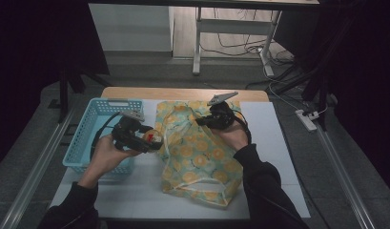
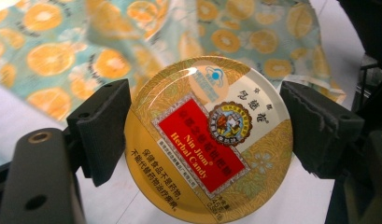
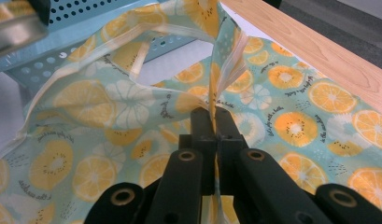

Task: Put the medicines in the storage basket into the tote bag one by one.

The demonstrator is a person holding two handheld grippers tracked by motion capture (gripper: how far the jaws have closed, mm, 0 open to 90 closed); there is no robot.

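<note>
Left gripper (image 1: 152,139) clamped on a round candy tin (image 2: 208,140), held just beside the bag (image 1: 202,157); right gripper (image 3: 215,122) pinched shut on the bag's rim, lifting it off the tabletop (image 1: 273,143). Best to hold that rim high and slide the tin in level.
</note>
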